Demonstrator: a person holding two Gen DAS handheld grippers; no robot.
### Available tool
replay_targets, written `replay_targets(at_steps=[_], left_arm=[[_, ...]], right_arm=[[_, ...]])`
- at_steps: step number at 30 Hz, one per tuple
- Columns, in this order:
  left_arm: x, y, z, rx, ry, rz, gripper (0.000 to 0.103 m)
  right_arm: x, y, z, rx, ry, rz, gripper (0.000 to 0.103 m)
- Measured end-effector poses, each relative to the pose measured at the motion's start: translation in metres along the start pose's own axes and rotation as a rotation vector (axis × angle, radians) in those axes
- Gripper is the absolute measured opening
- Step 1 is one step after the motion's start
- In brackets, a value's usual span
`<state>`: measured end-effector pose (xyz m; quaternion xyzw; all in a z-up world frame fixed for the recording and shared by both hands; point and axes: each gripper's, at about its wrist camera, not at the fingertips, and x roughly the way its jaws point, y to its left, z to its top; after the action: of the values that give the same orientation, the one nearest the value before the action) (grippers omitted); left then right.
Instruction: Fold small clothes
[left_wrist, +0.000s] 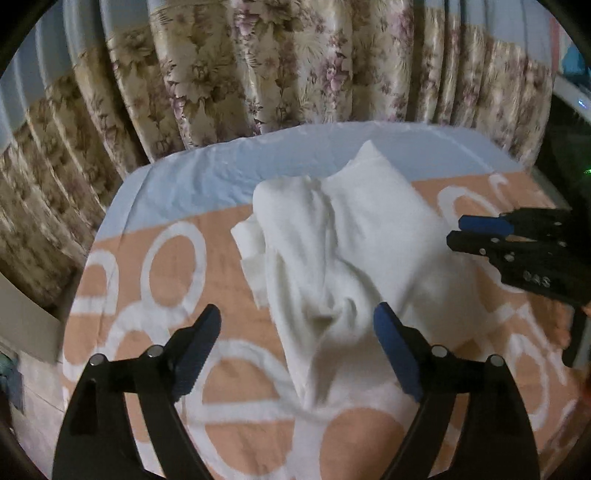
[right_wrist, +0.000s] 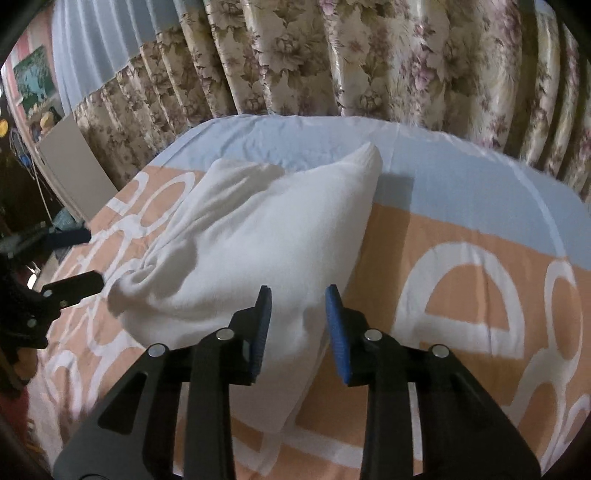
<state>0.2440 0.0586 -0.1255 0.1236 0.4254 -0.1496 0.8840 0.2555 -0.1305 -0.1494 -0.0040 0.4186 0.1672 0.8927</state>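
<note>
A white garment (left_wrist: 343, 251) lies bunched and creased on the bed, one corner standing up toward the curtain. My left gripper (left_wrist: 297, 314) hovers over the garment's near end, jaws wide open and holding nothing. In the right wrist view the garment (right_wrist: 251, 229) is a rumpled heap, and my right gripper (right_wrist: 298, 295) stands at its near right edge. Its jaws are narrowly open; cloth shows through the gap but the pads do not press on it. Each gripper appears in the other's view: the right gripper (left_wrist: 456, 229) at the garment's right side, the left gripper (right_wrist: 79, 258) at its left end.
The bed sheet (left_wrist: 229, 391) is orange with white rings, with a pale blue band (left_wrist: 207, 177) at the far side. A floral curtain (left_wrist: 258, 66) hangs close behind the bed. A grey board (right_wrist: 74, 166) leans at the left, beside dark clutter.
</note>
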Motion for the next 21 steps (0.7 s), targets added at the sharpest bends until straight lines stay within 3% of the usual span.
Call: replay_targets(at_steps=[5, 10, 15, 21], left_arm=[[0.034, 0.003, -0.004, 0.014, 0.070, 0.054, 0.085], [0.048, 0.017, -0.022, -0.043, 0.102, 0.017, 0.087], [0.051, 0.019, -0.038, -0.076, 0.099, 0.005, 0.087], [0.037, 0.018, -0.029, -0.083, 0.091, 0.007, 0.089]], right_arm=[[0.021, 0.005, 0.000, -0.060, 0.018, -0.048, 0.035], [0.028, 0.003, 0.001, -0.109, 0.020, -0.074, 0.043], [0.038, -0.008, 0.002, -0.070, 0.025, -0.049, 0.050], [0.027, -0.010, 0.004, -0.036, 0.031, 0.011, 0.052]])
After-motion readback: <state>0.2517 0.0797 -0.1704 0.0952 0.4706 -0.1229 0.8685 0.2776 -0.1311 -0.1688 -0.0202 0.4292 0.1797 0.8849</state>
